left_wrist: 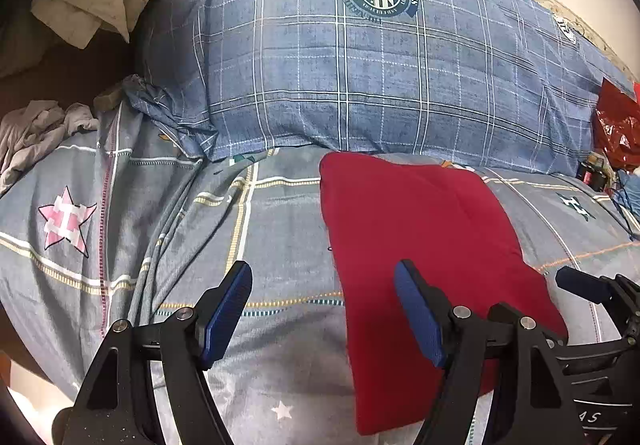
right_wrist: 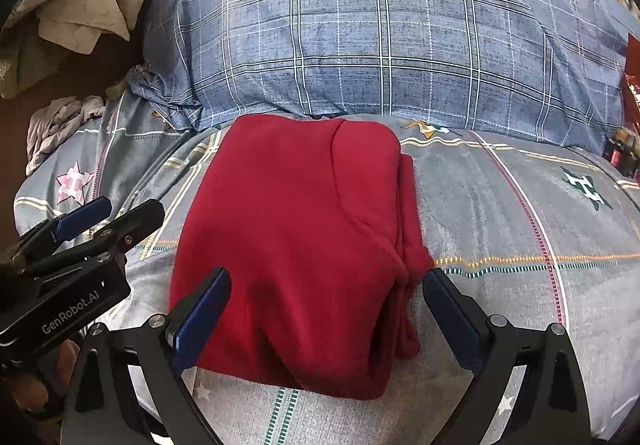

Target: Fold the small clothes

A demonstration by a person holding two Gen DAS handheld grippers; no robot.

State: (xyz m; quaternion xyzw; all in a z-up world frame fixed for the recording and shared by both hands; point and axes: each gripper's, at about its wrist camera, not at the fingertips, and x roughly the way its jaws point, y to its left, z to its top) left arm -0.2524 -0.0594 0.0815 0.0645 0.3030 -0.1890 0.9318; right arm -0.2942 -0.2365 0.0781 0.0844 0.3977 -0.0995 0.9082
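Note:
A red garment (right_wrist: 296, 245) lies folded into a flat rectangle on the grey checked bedsheet (right_wrist: 500, 205). In the right wrist view my right gripper (right_wrist: 326, 285) is open and empty, its blue pads on either side of the garment's near end, just above it. My left gripper (left_wrist: 324, 285) is open and empty, hovering over the garment's left edge; the garment (left_wrist: 420, 237) lies under its right finger. The left gripper also shows at the left edge of the right wrist view (right_wrist: 108, 213), and the right gripper's finger (left_wrist: 580, 285) at the right of the left wrist view.
A big blue plaid pillow (left_wrist: 380, 65) lies right behind the garment. Crumpled grey clothes (left_wrist: 36, 133) and a pile of cream and striped fabric (left_wrist: 88, 1) sit at the left. A red plastic bag (left_wrist: 618, 129) and small items are at the right edge.

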